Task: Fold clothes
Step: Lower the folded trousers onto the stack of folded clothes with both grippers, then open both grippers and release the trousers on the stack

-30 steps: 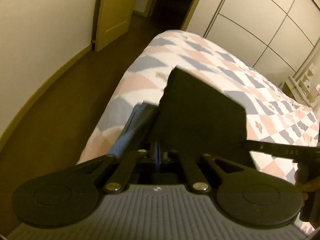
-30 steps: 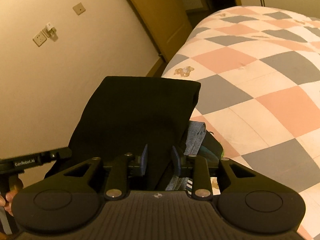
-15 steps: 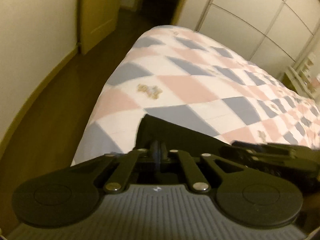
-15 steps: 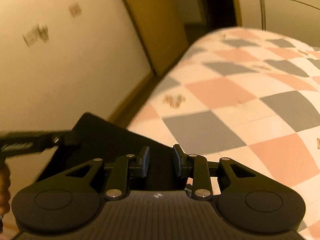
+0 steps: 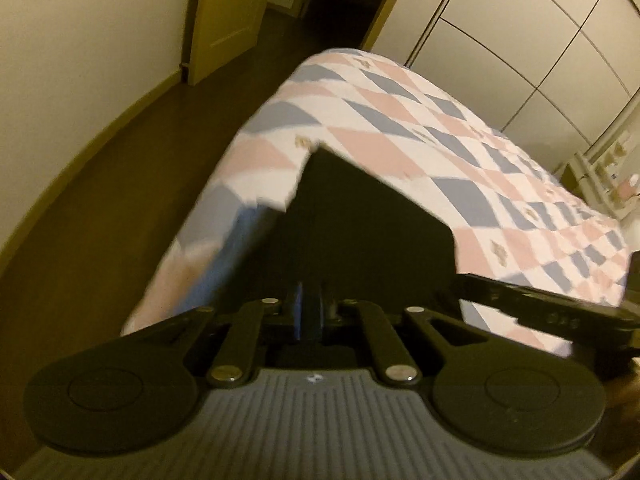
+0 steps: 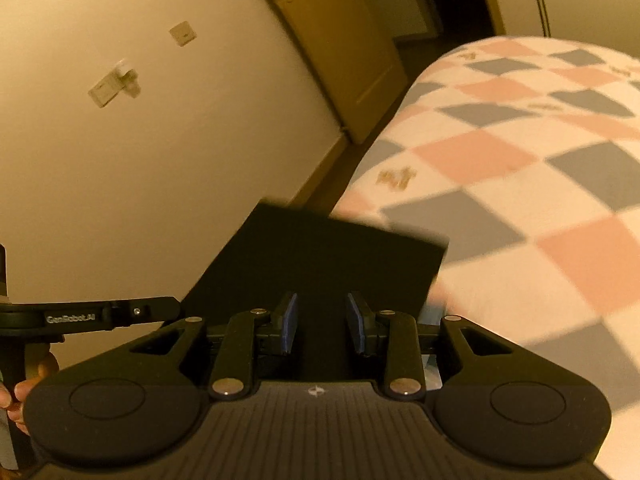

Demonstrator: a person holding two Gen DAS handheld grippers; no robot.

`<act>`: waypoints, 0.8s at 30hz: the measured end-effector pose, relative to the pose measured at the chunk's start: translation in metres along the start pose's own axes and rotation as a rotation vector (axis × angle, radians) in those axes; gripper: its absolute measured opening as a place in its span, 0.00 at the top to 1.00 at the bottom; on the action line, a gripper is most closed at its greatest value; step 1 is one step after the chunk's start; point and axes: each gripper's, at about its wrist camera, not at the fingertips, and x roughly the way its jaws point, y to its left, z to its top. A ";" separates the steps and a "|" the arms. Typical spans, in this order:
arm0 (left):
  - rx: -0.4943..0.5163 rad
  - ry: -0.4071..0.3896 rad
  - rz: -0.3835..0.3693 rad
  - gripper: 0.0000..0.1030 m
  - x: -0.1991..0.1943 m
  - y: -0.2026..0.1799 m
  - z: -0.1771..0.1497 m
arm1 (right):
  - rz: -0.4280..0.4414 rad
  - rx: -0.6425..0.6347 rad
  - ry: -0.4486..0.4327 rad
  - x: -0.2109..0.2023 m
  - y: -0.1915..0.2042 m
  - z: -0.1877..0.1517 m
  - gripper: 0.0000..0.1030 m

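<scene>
In the left wrist view, our left gripper (image 5: 308, 316) is clenched on the near edge of the dark cloth (image 5: 360, 236); the blue pads are nearly together with only a thin layer between them. The cloth reaches straight ahead of the fingers as a flat, taut panel, its far corner over the edge of the bed (image 5: 460, 140). It looks black or very dark, smooth and crease-free here, with a sharp straight far edge; we cannot make out seams or what kind of garment it is. The other tool's arm (image 5: 540, 308) crosses in from the right, just beside the cloth's right corner. We judge the risk on this side to be the thin pinch: a quick swing could pull the edge out of the pads.

In the right wrist view, our right gripper (image 6: 322, 328) has its pads standing apart with the cloth (image 6: 328, 256) running between them. Whether the pads actually press on it we cannot tell, since the fabric there is all shadow. The cloth again fans out forward, flat, ending ahead beside the bed (image 6: 520, 168). If this side is loose, the panel would likely sag at one corner and the fold would come down skewed or slide off the bed's edge toward the floor (image 6: 328, 180).
</scene>
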 end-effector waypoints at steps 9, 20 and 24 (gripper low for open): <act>0.003 0.016 0.200 0.77 -0.021 -0.022 -0.036 | -0.008 -0.090 0.065 -0.013 0.029 -0.031 0.65; 0.012 -0.083 0.386 0.42 -0.108 -0.112 -0.085 | 0.041 -0.066 -0.034 -0.126 0.027 -0.070 0.15; 0.008 -0.121 0.423 0.32 -0.133 -0.151 -0.108 | 0.055 -0.089 -0.068 -0.166 0.021 -0.084 0.02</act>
